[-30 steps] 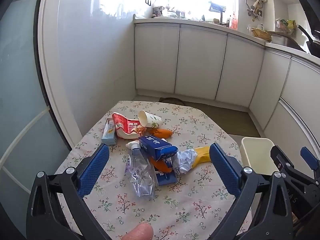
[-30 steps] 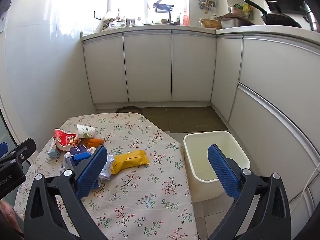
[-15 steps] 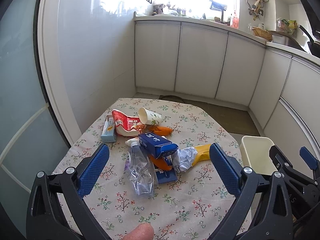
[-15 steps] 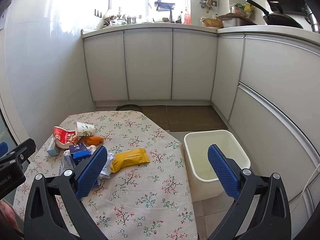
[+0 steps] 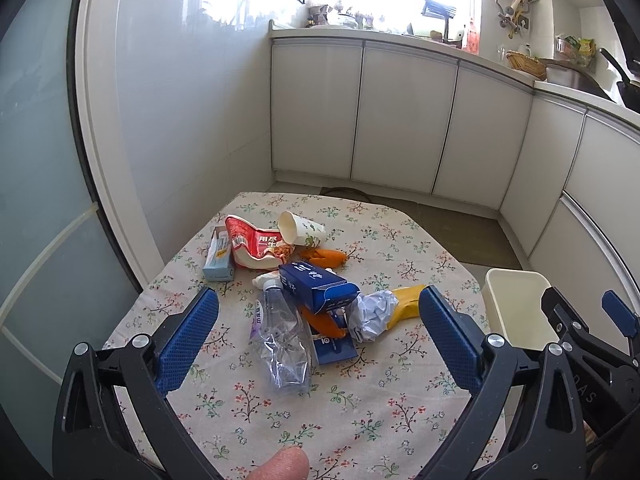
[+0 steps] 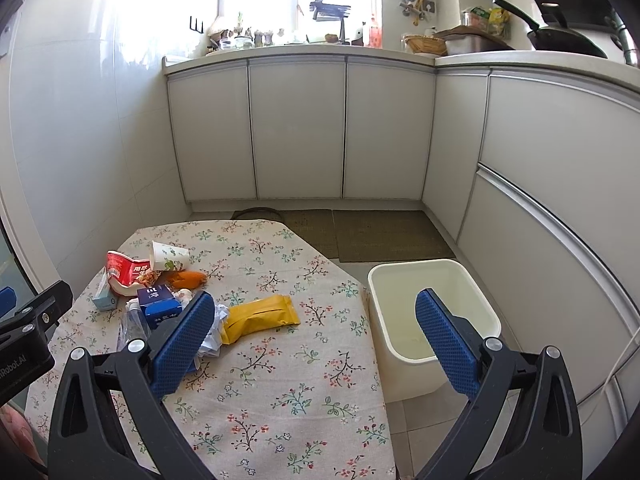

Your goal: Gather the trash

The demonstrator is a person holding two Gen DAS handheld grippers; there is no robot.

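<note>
I hold my left hand-held gripper (image 5: 318, 338) and right hand-held gripper (image 6: 314, 342) wide open, empty, above the trash pile (image 5: 296, 280); the bin (image 6: 434, 312) waits beside the tabletop (image 6: 280, 380).

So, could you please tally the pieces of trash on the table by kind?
Boxes: 2, blue carton, pale box
Packets: 2, red wrapper, yellow pouch
Paper cup: 1
Plastic bottle: 1
Crumpled paper: 1
Orange pieces: 2
Total: 9
</note>
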